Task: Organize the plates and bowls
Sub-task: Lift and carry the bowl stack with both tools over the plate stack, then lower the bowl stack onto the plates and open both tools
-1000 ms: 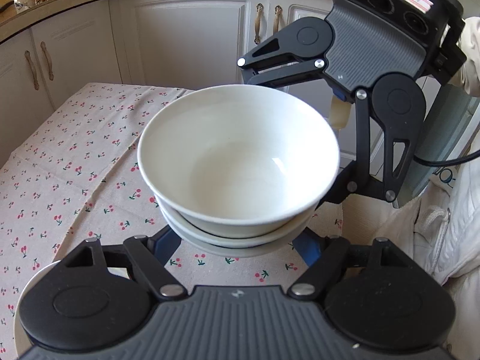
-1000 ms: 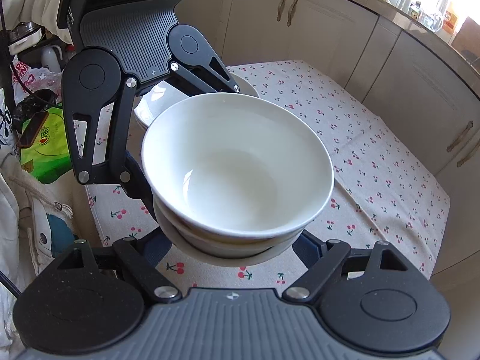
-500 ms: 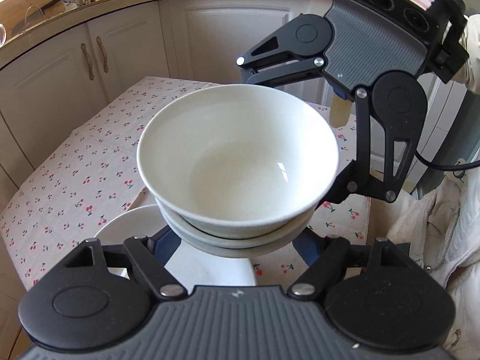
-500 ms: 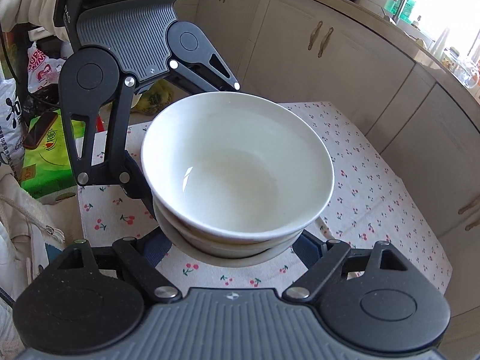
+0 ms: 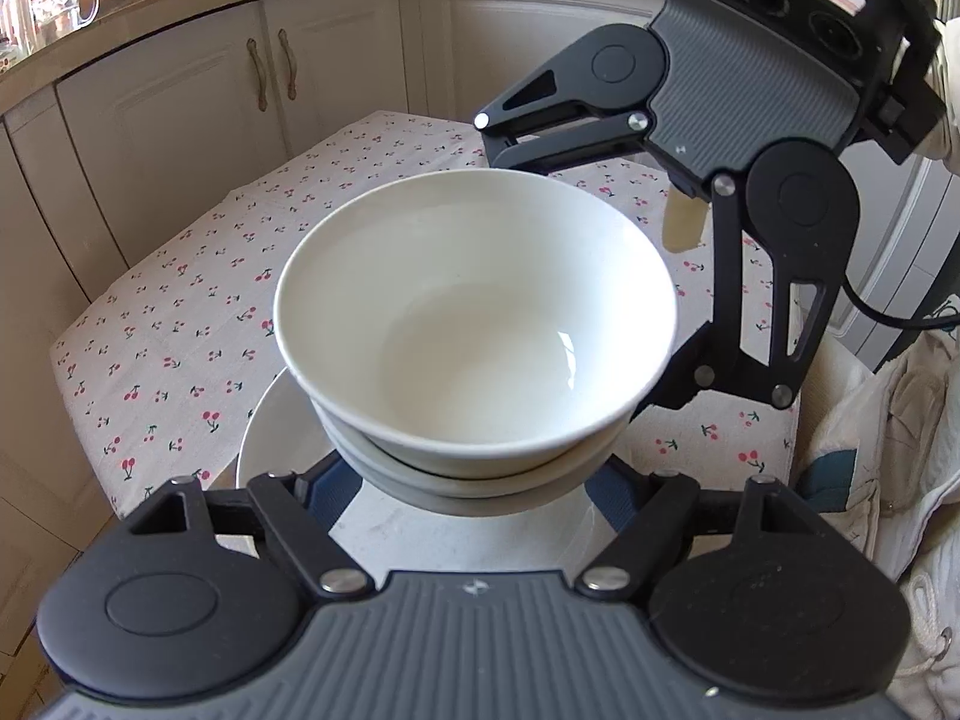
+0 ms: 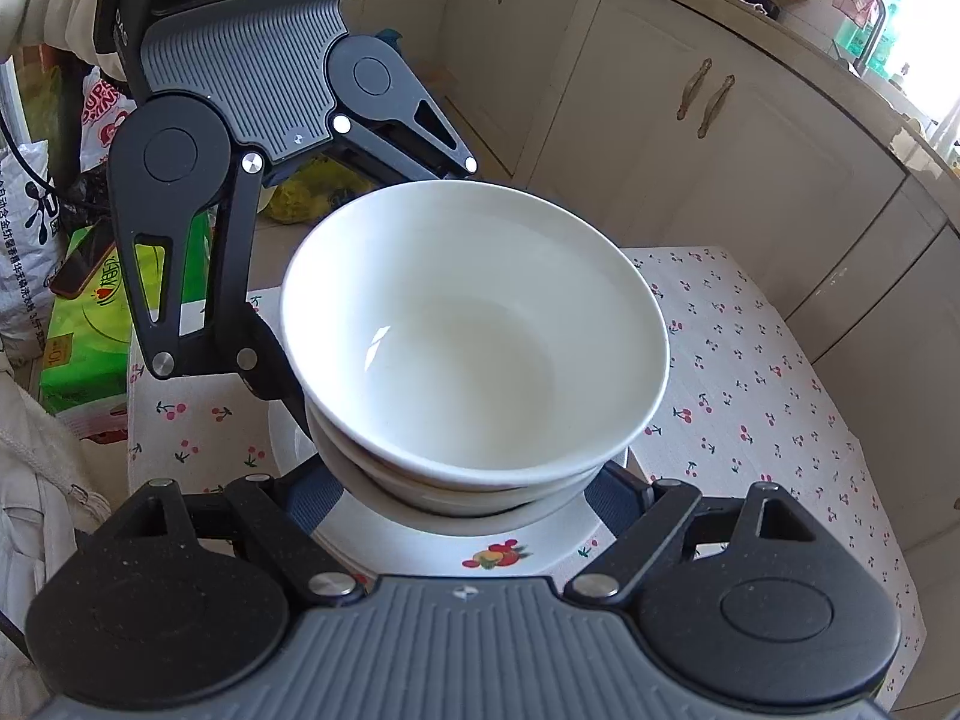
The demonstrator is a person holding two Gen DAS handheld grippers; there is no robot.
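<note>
- Your left gripper (image 5: 474, 480) has its two blue-padded fingers (image 5: 324, 495) spread wide around the base of the stacked white bowls (image 5: 474, 330); the bowls hide the pads, so you cannot tell for certain that they press on the stack.
- Your right gripper (image 6: 468, 495) comes at the same stack from the opposite side, its fingers (image 6: 312, 498) likewise wide apart at either side of the lower bowl, contact hidden.
- The stack is at least two bowls nested, upright, empty, held between both grippers and above the table.
- Directly under the bowls lies a white plate (image 5: 270, 426) on the cherry-print tablecloth (image 5: 198, 300); in the right wrist view it shows a small fruit picture (image 6: 495, 555) on its near rim.
- Each gripper fills the far side of the other's view: the right one stands far right (image 5: 750, 138), the left one far left (image 6: 240, 138).
- Cream kitchen cabinets (image 5: 198, 114) stand just beyond the table's far edge.
- Off the table's left end in the right wrist view sit a green box (image 6: 90, 324) and printed bags (image 6: 30, 222) on the floor.
- A pale jacket (image 5: 912, 480) hangs at the right edge.
</note>
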